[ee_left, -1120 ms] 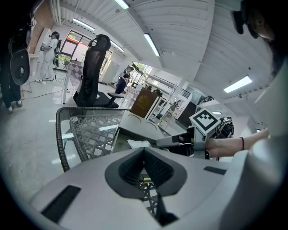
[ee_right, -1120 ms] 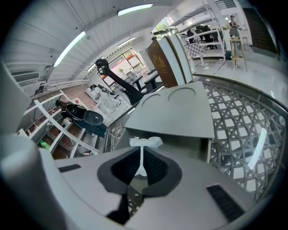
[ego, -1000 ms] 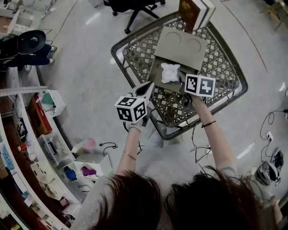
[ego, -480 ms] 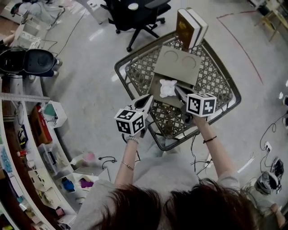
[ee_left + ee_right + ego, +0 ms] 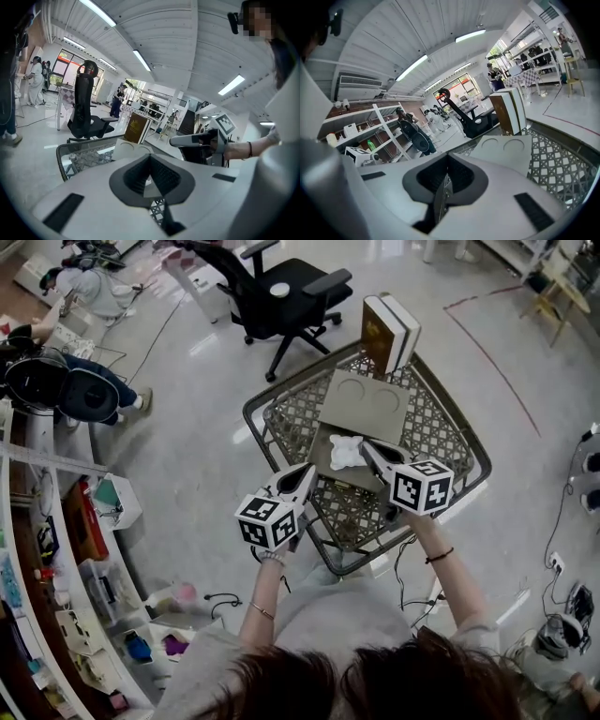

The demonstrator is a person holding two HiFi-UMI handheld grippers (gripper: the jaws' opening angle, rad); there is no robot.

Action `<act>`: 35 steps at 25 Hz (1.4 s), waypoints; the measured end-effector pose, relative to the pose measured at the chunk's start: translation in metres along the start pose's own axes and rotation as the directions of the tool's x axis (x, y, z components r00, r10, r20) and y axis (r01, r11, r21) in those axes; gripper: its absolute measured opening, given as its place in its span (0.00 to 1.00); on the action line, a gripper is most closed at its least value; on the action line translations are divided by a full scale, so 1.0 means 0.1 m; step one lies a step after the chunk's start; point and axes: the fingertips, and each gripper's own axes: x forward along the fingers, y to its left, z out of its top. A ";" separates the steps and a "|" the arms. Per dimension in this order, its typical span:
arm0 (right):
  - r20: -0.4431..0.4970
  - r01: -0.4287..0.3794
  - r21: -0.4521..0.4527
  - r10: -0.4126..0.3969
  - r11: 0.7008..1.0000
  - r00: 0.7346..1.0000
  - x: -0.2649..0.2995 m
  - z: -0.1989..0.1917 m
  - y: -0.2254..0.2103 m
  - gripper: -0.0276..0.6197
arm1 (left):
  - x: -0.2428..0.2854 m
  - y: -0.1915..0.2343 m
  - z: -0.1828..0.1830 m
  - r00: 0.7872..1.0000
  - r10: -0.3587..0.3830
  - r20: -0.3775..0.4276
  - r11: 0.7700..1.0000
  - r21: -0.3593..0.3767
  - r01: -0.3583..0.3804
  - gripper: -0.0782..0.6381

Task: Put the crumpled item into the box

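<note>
The crumpled white item lies inside the open cardboard box on the lattice table. The box's lid, stamped with two circles, is folded back behind it. My right gripper is shut and holds nothing, its tips just right of the item. My left gripper hovers left of the box at the table's near rim, jaws together and empty. In the left gripper view the left gripper faces the lid and the right gripper. The right gripper view shows the right gripper and lid.
Two books stand upright at the table's far edge. The table has a raised metal rim. A black office chair stands beyond it. Shelves and bins line the left side. Cables lie on the floor.
The head view has swung, so the table sits lower in frame. The white item stays in the box. My right gripper has drawn slightly back from it; the left one holds its place.
</note>
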 end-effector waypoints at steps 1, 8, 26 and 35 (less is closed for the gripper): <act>0.005 -0.001 -0.019 0.001 1.000 1.000 -0.02 0.03 0.03 0.08 | -0.02 -0.02 0.03 1.000 -0.002 0.006 1.000 0.006 0.002 0.13; 0.075 0.001 -0.117 0.008 0.993 0.997 -0.28 0.24 0.23 0.08 | -0.18 -0.13 0.25 0.999 -0.002 0.055 0.999 0.050 0.000 0.13; 0.218 0.043 -0.227 0.008 0.973 0.976 -0.91 0.65 0.40 0.08 | -0.60 -0.37 0.76 0.980 0.016 0.200 0.989 0.138 -0.044 0.13; 0.284 0.064 -0.274 0.017 0.960 0.959 -1.21 0.86 0.52 0.08 | -0.89 -0.39 1.02 0.958 0.053 0.280 0.980 0.171 -0.104 0.13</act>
